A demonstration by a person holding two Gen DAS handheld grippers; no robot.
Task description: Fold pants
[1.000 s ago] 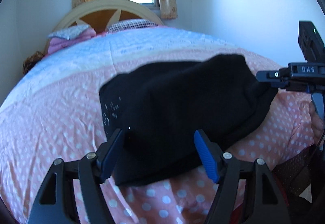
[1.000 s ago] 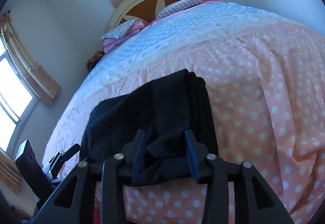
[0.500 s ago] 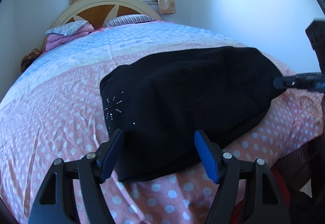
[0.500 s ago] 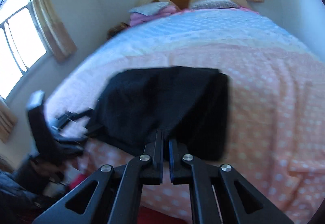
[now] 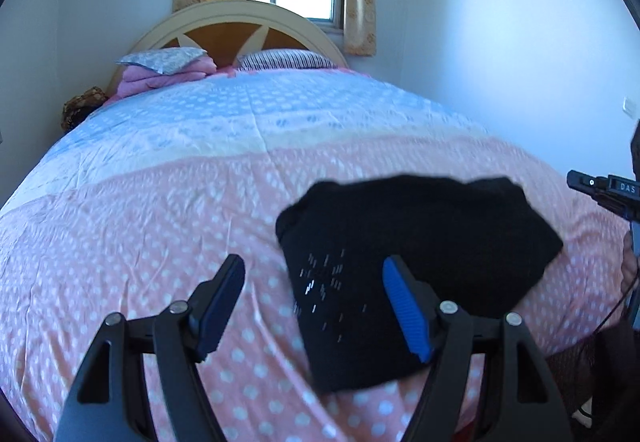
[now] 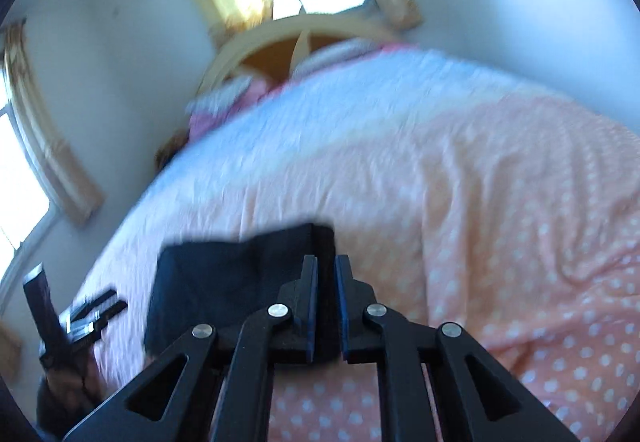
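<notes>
With my left gripper (image 5: 314, 302) spread wide over nothing and my right gripper (image 6: 327, 302) nearly closed on nothing, the folded black pants (image 5: 416, 274) lie near the bed's (image 5: 160, 226) foot edge, where I reckon a careless brush could slide them off.

Left gripper (image 5: 314, 302) jaws spread wide, empty; right gripper (image 6: 326, 278) nearly closed, empty
</notes>
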